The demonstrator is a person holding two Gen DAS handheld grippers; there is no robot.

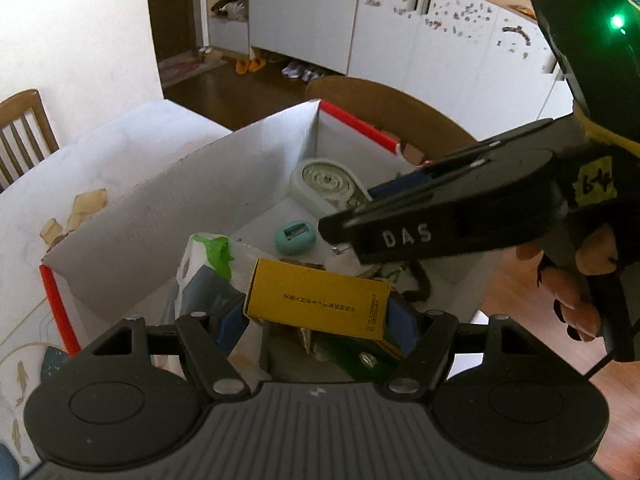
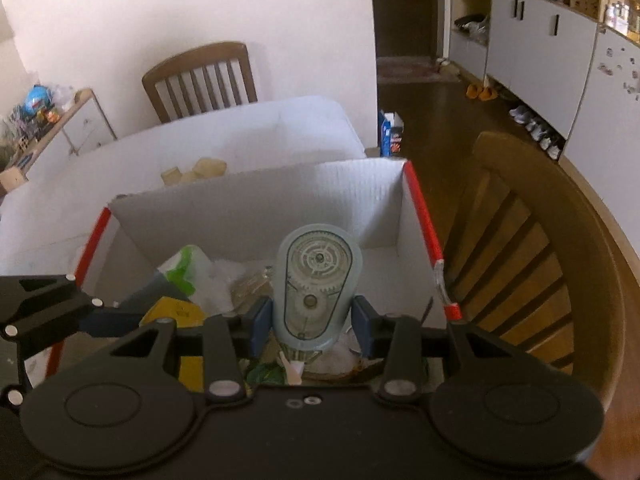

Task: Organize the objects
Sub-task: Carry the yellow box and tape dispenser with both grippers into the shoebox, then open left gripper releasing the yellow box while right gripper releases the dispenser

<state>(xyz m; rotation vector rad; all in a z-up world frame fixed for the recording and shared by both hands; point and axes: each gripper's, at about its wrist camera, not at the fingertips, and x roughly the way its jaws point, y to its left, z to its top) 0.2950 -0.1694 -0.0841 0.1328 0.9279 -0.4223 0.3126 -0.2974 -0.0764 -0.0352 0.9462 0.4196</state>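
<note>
My left gripper (image 1: 320, 312) is shut on a yellow carton (image 1: 316, 304) with printed text, held over the white cardboard box (image 1: 192, 184) with red edges. My right gripper (image 2: 312, 320) is shut on a pale blue correction tape dispenser (image 2: 316, 288), held upright over the same box (image 2: 260, 204). The right gripper also shows in the left wrist view (image 1: 368, 204), reaching in from the right with the dispenser (image 1: 324, 182) in it. In the box lie a teal sharpener (image 1: 295, 237), a white and green packet (image 1: 208, 256) and other small items.
The box sits on a white table (image 2: 248, 128) with several pale tan blocks (image 2: 196, 172) behind it. A wooden chair (image 2: 540, 240) stands right of the box, another (image 2: 200, 76) behind the table. White cabinets (image 1: 400, 24) and shoes line the far wall.
</note>
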